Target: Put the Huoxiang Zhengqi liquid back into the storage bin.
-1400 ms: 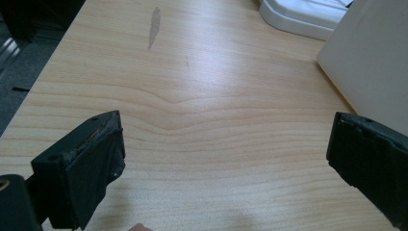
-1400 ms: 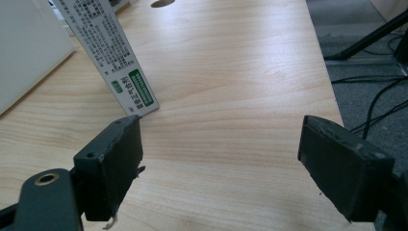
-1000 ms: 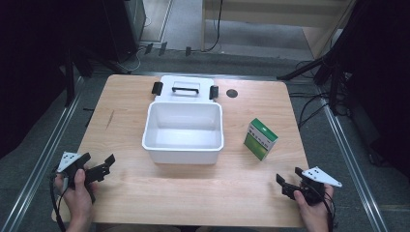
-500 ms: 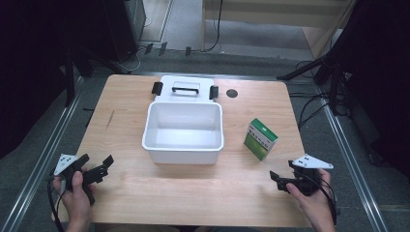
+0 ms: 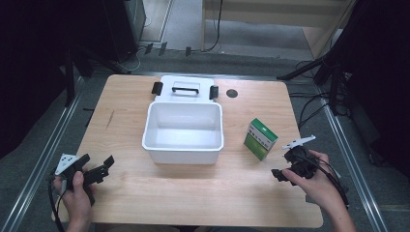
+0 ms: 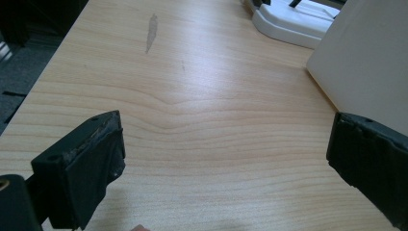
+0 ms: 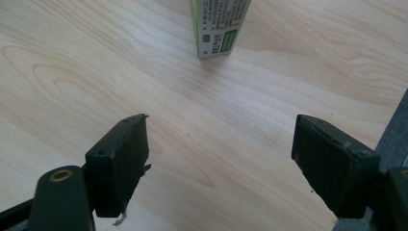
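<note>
Gaping empty, both grippers (image 5: pixel 109 164) (image 5: pixel 276 174) flank a glossy rectangular green carton (image 5: pixel 260 139) on grained wood

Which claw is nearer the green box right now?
Right. The right claw hangs open just past the green box, on its near right side, jaws aimed at it. The left claw sits open by the table's near left corner, beyond the white bin.

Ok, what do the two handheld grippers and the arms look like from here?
Both are black two-jaw tools. The left gripper and the right gripper each carry a pale grey three-cornered plate on top, and a thin black cable trails back from each along the forearm. Up close the jaws are blocky black pads with scuffed, fraying edges. Both forearms are bare, with no sleeves or gloves.
</note>
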A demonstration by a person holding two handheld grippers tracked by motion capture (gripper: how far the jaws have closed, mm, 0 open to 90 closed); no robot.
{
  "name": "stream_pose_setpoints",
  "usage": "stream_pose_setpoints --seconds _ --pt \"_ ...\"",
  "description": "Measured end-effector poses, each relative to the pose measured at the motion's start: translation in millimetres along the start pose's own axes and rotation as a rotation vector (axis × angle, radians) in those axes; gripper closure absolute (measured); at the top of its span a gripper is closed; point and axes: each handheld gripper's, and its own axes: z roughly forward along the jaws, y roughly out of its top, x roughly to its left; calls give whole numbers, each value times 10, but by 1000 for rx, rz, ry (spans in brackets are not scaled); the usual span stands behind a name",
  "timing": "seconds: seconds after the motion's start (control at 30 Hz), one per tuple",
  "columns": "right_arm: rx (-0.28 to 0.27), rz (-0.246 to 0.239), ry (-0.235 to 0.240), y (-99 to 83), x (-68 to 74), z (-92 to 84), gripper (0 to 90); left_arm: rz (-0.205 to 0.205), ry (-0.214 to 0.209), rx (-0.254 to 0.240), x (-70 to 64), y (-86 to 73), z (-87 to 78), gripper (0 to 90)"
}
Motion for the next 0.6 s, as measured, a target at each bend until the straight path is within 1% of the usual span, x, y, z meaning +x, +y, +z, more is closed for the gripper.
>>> stream_pose_setpoints --seconds 0.07,0.1,0.2,0.27,0.33,0.47,0.53,0.6 --pt "43 21 10 57 -5 -38 220 0 -6 7 0 -1 0 7" --pt "56 24 20 77 -5 -52 218 0 -6 12 1 0 -1 6" --pt "104 8 42 154 11 -97 218 2 -4 14 -4 -1 0 6" --pt "137 -8 28 204 19 -124 218 1 -7 18 0 -2 -1 6" --pt "157 -8 14 255 25 -148 220 -1 -12 21 5 -1 -2 6" --pt "174 -20 -2 354 27 -212 245 7 -10 22 -8 0 4 6" --pt "178 -20 -9 402 27 -246 251 19 6 26 -20 1 6 6" --pt "175 -22 -21 451 16 -269 267 22 12 25 -26 1 6 6"
